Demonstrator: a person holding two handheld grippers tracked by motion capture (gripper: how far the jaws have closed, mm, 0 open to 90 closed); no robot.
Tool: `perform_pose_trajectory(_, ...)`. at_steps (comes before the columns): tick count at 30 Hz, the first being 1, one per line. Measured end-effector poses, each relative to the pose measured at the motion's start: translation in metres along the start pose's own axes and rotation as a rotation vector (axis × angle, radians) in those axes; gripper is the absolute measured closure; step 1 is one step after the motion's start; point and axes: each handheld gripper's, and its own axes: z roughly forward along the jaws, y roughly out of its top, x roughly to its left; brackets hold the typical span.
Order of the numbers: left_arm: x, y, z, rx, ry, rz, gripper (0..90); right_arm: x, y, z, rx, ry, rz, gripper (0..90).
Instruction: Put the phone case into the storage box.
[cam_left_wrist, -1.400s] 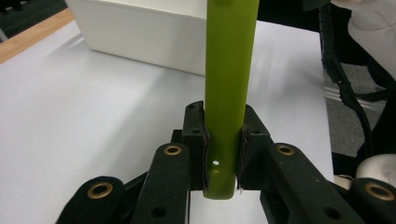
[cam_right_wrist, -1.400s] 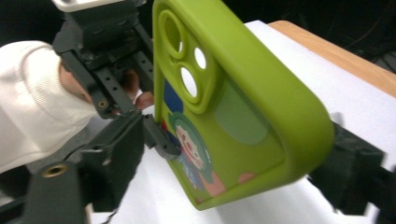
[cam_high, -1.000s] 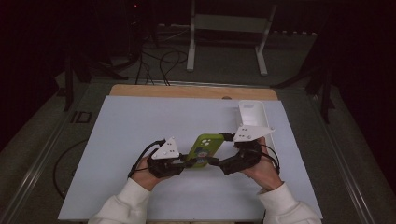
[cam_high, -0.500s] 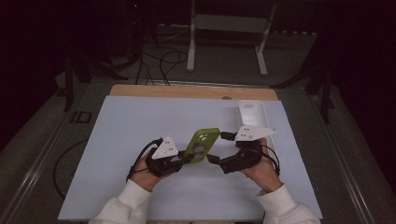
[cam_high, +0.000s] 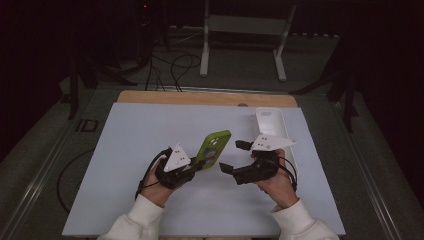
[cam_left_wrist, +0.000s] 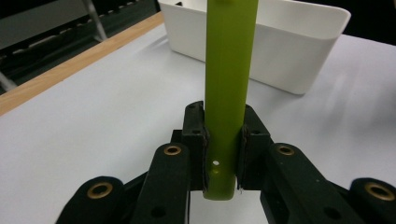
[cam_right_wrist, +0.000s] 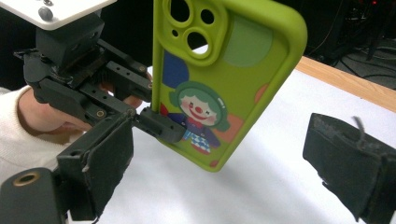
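In the high view the left hand-held gripper (cam_high: 192, 167) clamps the lower end of a green phone case (cam_high: 213, 148), which is raised above the counter (cam_high: 125, 150) and slants up and away; the right hand-held gripper (cam_high: 235, 157) stands just beside it with jaws apart, gripping nothing; a white bin (cam_high: 272, 125) sits along the counter's right edge, and bare surface lies wide to the left and toward the far wooden edge. In the left gripper view the pads press both sides of the case (cam_left_wrist: 229, 93), bin (cam_left_wrist: 289, 51) behind. In the right gripper view the case (cam_right_wrist: 233, 93) hangs between the spread jaws, touching neither.
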Motion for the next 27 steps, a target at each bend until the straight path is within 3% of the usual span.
perform_pose_trajectory(17, -0.004, -0.001, 0.003, -0.013, 0.117, -0.054, 77.4, 0.006, 0.001, 0.006, -0.037, -0.054, 0.020, 8.5)
perform_pose_trajectory(27, -0.010, -0.002, 0.005, -0.017, 0.173, -0.048, 77.4, 0.009, 0.004, 0.012, -0.069, -0.088, 0.040, 8.5)
